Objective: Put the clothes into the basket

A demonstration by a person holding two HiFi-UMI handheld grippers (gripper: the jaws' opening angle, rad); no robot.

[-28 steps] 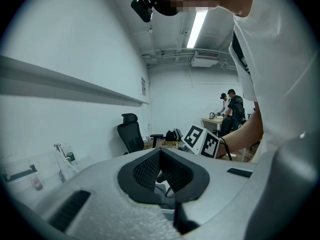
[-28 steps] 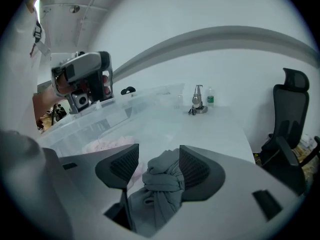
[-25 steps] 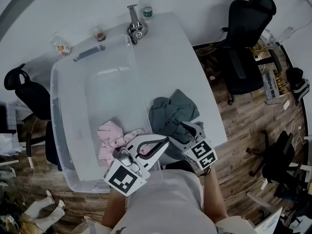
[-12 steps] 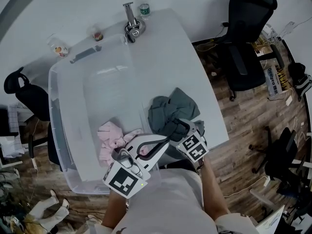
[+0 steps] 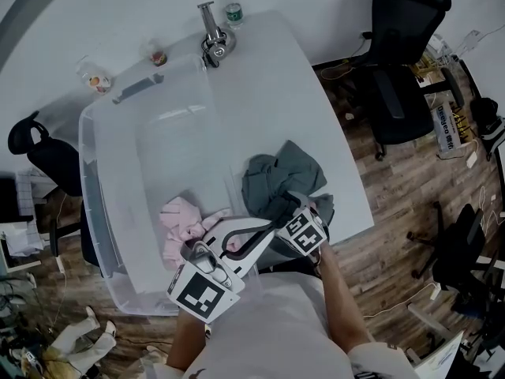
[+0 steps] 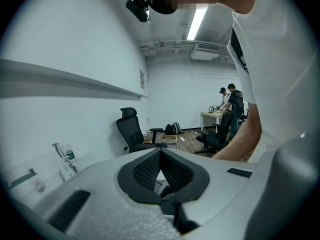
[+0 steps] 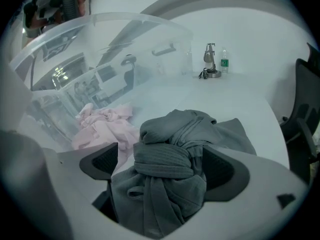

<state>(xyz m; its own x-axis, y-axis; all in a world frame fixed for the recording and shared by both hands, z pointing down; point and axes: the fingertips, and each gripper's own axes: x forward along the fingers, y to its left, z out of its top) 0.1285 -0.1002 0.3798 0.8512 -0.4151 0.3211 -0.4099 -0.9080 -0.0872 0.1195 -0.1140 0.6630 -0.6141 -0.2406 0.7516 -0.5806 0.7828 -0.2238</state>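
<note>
A grey garment (image 5: 280, 180) lies bunched on the white table (image 5: 268, 77), just right of the clear plastic basket (image 5: 106, 172). A pink garment (image 5: 180, 221) lies inside the basket at its near end. My right gripper (image 5: 293, 209) sits at the grey garment's near edge. In the right gripper view the grey bundle (image 7: 165, 154) lies between the jaws of the right gripper (image 7: 161, 159), which are opening, with a gap at the left pad (image 7: 100, 163). My left gripper (image 5: 264, 227) hovers over the basket's near right corner, tips together and empty; the left gripper (image 6: 160, 151) points up into the room.
A metal clamp stand (image 5: 213, 39), a bottle (image 5: 233, 13) and two small cups (image 5: 160, 54) stand at the table's far end. Black office chairs stand at the right (image 5: 402, 50) and left (image 5: 35, 144). The table's near right edge is close to the grey garment.
The right gripper has moved forward and left, onto the near edge of the grey garment. The left gripper has stayed put.
</note>
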